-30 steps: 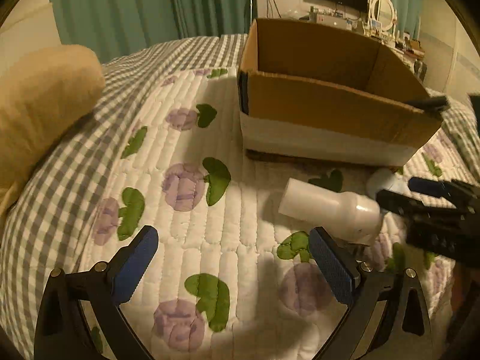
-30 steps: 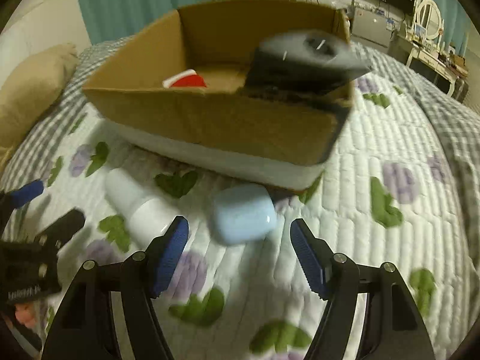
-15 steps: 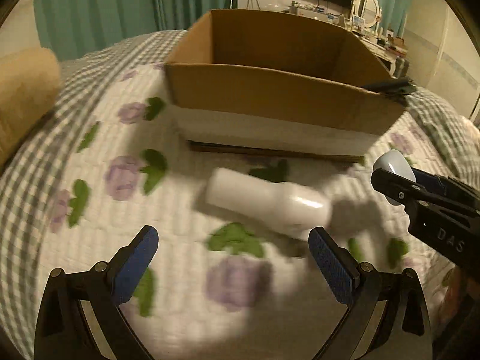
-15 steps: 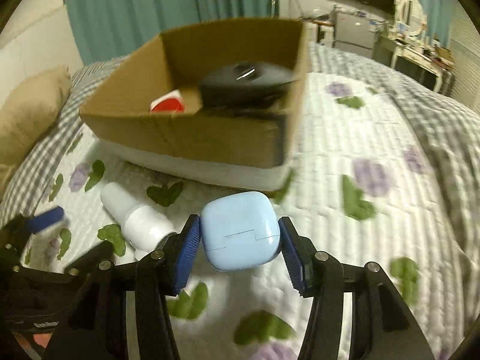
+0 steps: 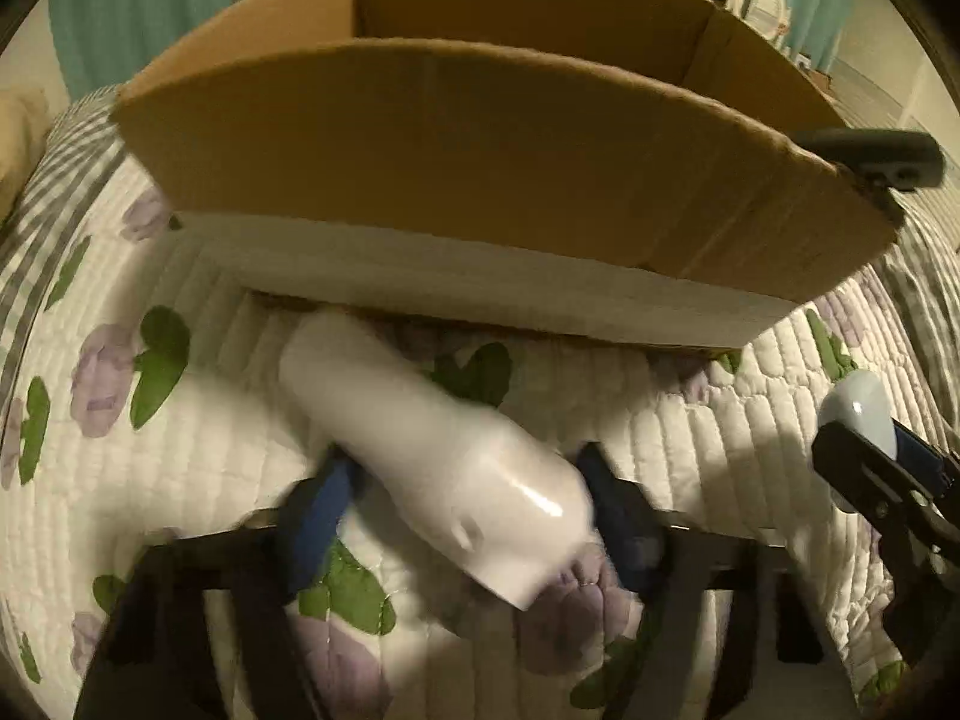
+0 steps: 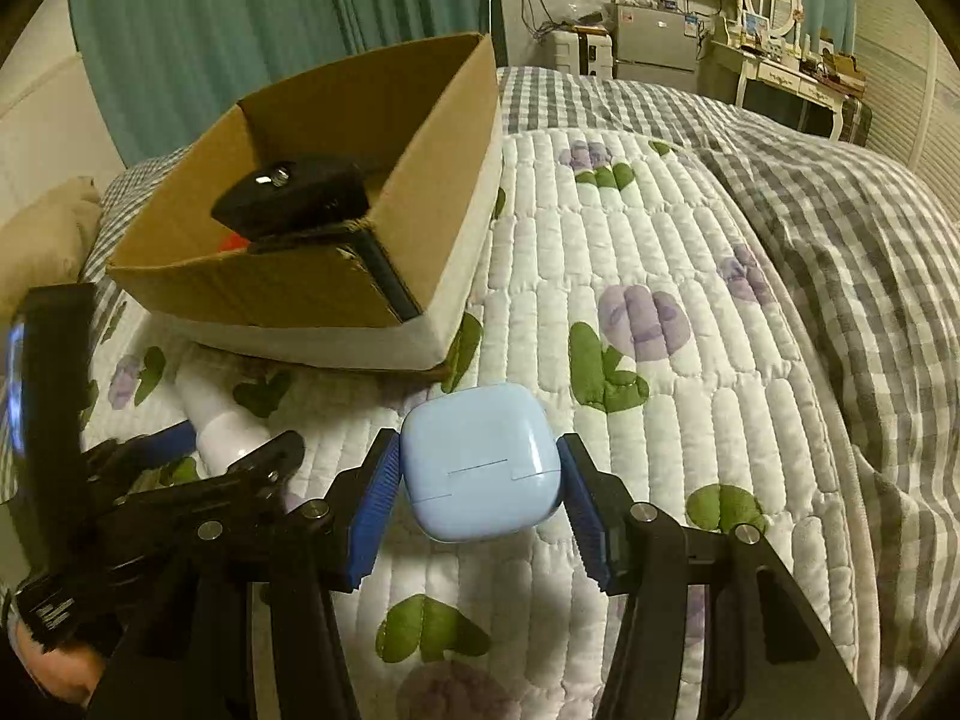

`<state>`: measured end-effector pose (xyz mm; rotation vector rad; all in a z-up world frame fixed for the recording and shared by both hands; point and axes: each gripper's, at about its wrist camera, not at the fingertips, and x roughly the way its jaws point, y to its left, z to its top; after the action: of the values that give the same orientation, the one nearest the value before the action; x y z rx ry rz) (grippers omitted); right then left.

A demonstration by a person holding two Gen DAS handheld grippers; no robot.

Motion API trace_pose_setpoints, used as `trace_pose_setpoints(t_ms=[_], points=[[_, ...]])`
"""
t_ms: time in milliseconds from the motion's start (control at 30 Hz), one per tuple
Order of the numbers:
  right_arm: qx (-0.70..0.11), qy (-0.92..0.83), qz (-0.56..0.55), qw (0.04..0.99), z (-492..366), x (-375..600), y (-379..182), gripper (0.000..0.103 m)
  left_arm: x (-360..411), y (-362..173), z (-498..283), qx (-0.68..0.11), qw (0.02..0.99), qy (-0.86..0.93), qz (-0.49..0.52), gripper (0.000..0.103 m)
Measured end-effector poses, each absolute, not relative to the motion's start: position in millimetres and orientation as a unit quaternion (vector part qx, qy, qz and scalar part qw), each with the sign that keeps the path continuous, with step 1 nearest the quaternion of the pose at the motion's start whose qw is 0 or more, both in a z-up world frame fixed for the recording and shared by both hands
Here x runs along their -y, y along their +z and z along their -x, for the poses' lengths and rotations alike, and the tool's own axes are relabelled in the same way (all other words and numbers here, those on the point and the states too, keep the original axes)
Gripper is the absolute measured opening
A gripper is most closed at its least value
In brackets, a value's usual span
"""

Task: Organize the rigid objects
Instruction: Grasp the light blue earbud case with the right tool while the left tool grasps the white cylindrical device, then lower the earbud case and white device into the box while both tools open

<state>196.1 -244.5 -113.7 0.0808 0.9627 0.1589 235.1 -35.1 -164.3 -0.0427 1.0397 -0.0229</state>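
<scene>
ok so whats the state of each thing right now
white bottle: lying on its side, left gripper shut on it
blue case: lid closed, right gripper shut on it
cardboard box: open on top
black mouse: perched on the box's corner rim

Bottle (image 5: pixel 432 450) before the box (image 5: pixel 480 138), case (image 6: pixel 480 459) apparently rightward.

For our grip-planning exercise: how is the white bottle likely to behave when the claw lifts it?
The white bottle looks rigid, glossy plastic, so probably stiff but slippery. It is round and lying on its side, so apt to roll if released. The left claw grips near its wide end, so it may tilt.
</scene>
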Motion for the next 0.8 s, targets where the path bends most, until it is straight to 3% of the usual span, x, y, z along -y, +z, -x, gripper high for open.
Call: trace_pose_setpoints(t_ms=[167, 533, 800], points=[[-0.458, 0.073, -0.019, 0.886, -189.9, 235.5, -115.2, 0.052, 23.5, -157.6, -219.8, -0.5, 0.865, -0.038, 0.029, 0.057], [-0.44, 0.093, -0.019, 0.893, -154.0, 215.5, -89.5, 0.052, -13.2, -97.0, -170.5, -0.458, 0.887, -0.06, -0.001, 0.056], [-0.393, 0.101, -0.008, 0.914, -124.0, 206.0, -24.6, 0.052, -22.5, -43.3, -147.4, -0.416, 0.905, -0.081, -0.037, 0.057]])
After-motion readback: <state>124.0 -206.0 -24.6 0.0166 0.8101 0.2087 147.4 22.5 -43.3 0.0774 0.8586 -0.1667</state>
